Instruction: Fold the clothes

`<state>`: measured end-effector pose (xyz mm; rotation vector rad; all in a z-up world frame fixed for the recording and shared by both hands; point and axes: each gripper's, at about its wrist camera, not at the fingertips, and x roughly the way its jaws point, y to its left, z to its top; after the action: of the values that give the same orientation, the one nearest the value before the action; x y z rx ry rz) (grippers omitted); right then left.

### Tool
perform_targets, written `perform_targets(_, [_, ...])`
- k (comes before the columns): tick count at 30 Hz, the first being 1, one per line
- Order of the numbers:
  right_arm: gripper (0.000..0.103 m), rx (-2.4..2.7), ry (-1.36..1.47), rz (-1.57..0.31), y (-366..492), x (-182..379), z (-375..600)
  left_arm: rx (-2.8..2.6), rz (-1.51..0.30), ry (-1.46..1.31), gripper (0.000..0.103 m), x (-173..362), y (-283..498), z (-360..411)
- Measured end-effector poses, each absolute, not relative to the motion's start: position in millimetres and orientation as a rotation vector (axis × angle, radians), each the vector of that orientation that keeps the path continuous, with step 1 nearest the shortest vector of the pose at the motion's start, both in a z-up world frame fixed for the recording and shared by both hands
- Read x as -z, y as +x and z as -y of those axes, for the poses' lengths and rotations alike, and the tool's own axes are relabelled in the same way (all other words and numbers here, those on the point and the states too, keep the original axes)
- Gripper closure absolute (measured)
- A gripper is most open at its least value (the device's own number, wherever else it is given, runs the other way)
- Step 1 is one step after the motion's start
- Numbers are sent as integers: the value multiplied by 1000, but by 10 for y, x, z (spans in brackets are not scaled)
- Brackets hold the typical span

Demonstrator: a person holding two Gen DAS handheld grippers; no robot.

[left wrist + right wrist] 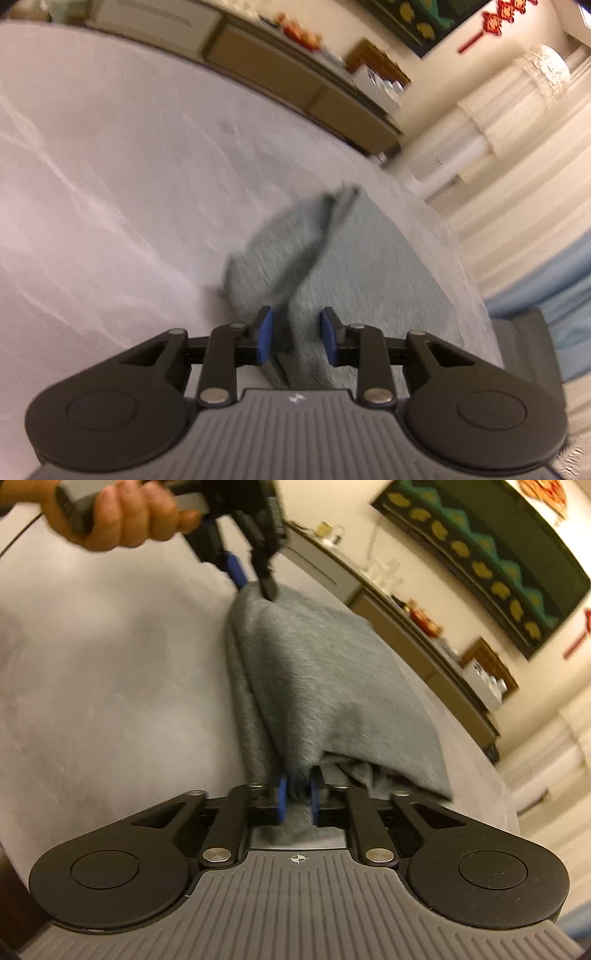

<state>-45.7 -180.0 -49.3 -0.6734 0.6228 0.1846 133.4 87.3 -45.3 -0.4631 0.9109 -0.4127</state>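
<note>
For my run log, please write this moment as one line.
phase: folding | right tongs: shut on grey garment edge | left tongs: at garment's far end, grip unclear

Grey garment, pale grey tabletop

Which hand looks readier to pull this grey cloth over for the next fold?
Probably the right. The right fingers are pinched shut on the near edge of the grey cloth. The left fingers stand apart with cloth between them, so they would need to close first.
</note>
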Motion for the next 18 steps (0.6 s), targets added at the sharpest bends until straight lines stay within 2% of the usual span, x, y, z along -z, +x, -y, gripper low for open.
perform_targets(1, [58,-179,-637,-614,-531,377,1831,391,-871,-450,72,356,1283,-911])
perform_targets(3, [57,-179,-543,-575,-702,83,1895,383,-777,-412,65,143,1163,-937])
perform_targets(5, [57,-190,-462,-519,-777,-98,1905,442,-711,-374,63,-11,1045,-877])
perform_targets(8, [58,-197,-420,-458,-680,-114,1844,572,-754,-300,62,61,984,-602])
perform_targets(9, [61,-199,-406,-437,-648,-119,1823,592,-780,-272,62,132,980,-512])
perform_targets(10, [72,-198,-394,-449,-553,-49,1817,587,-805,-245,62,219,994,-455])
perform_targets(12, [80,-176,-377,-524,-299,233,1836,536,-849,-208,64,410,1083,-441])
perform_targets(14, [79,-136,-353,-600,-155,563,1906,504,-875,-209,61,500,1151,-474])
perform_targets(18, [78,-124,-343,-567,-196,672,1936,478,-905,-244,63,548,1237,-548])
